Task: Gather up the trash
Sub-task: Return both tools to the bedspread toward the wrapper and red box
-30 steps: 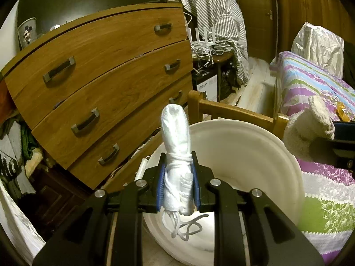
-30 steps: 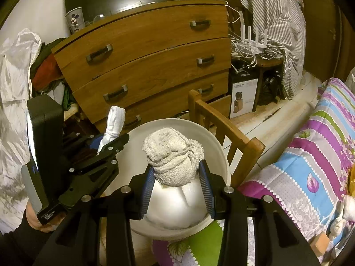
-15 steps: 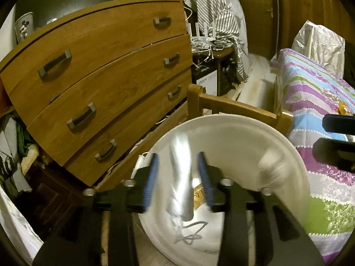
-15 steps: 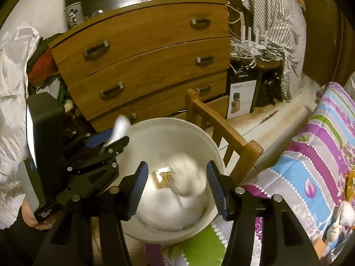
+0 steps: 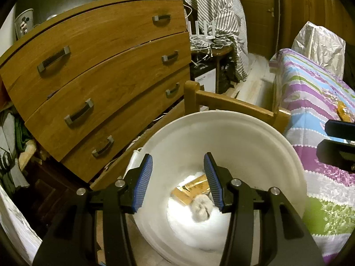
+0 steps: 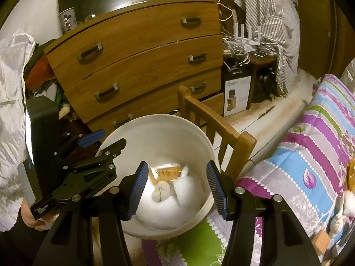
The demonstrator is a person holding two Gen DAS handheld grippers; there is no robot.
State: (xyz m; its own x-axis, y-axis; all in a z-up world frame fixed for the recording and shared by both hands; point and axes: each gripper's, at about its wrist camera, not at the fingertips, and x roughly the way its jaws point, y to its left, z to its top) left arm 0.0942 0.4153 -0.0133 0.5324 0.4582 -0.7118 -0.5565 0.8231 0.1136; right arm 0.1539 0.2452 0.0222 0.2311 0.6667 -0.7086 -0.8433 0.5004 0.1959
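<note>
A white bin [image 5: 255,137] stands below both grippers; it also shows in the right wrist view [image 6: 155,128]. At its bottom lie a crumpled grey-white wad [image 5: 200,207], also in the right wrist view [image 6: 160,190], a gold wrapper [image 5: 193,188], seen too in the right wrist view [image 6: 168,173], and white trash [image 6: 188,184]. My left gripper [image 5: 178,180] is open and empty above the bin. My right gripper [image 6: 176,190] is open and empty above it too. The left gripper also shows in the right wrist view [image 6: 101,144].
A wooden chair [image 6: 213,124] stands right behind the bin. A chest of drawers [image 5: 99,84] is beyond it. A bed with a striped cover [image 6: 310,155] is on the right, with small items [image 6: 346,204] on it. A cluttered stool [image 6: 259,59] stands farther back.
Both grippers opened. The white rolled piece from the left and the grey-white wad from the right dropped into the bin.
</note>
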